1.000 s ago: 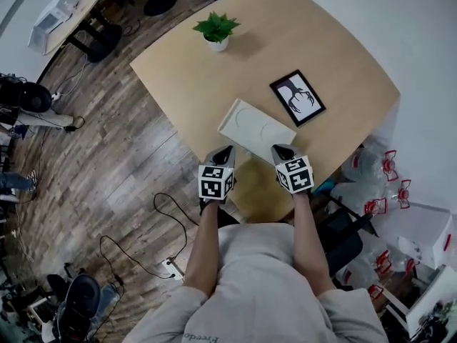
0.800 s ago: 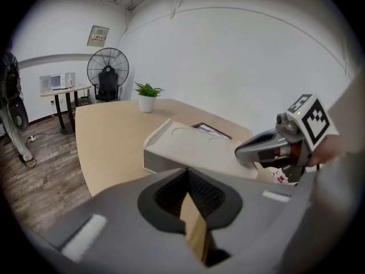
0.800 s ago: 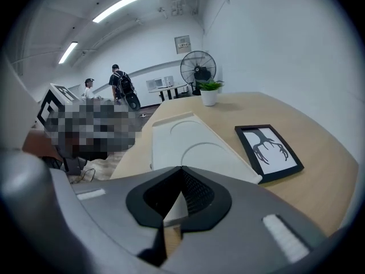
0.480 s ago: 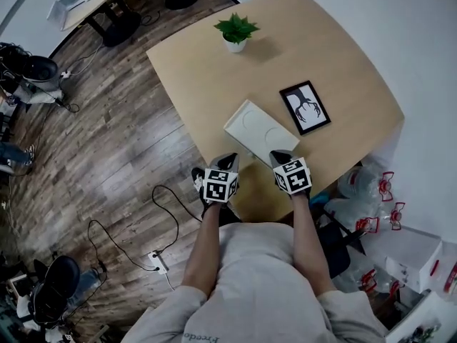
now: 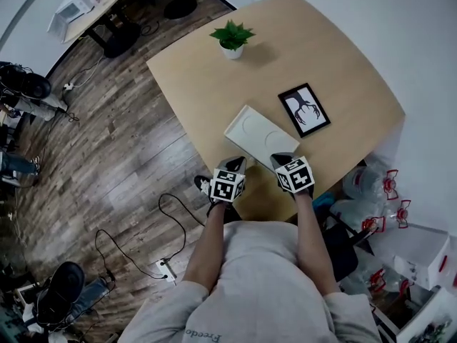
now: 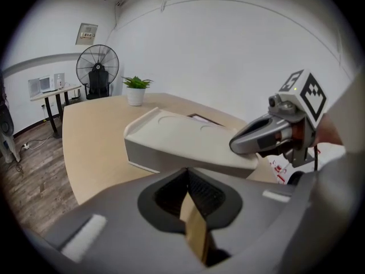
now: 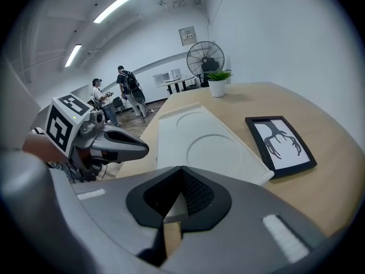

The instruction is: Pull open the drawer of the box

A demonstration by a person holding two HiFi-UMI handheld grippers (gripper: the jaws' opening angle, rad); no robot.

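While both sets of fingers rest closed on nothing, left gripper [image 5: 232,163] and right gripper [image 5: 280,158] hover at the near end of the box [image 5: 260,134] on the bench [image 5: 207,77]; no drawer pull discernible; suggest opening one gripper, bracing the box with the other, pulling straight.

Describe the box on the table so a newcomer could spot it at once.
On the light wooden table, look near the edge closest to the person. The box lies there. Unlike the black picture frame beside it and the potted plant farther off, it is a flat cream-white slab with two shallow circles on top.
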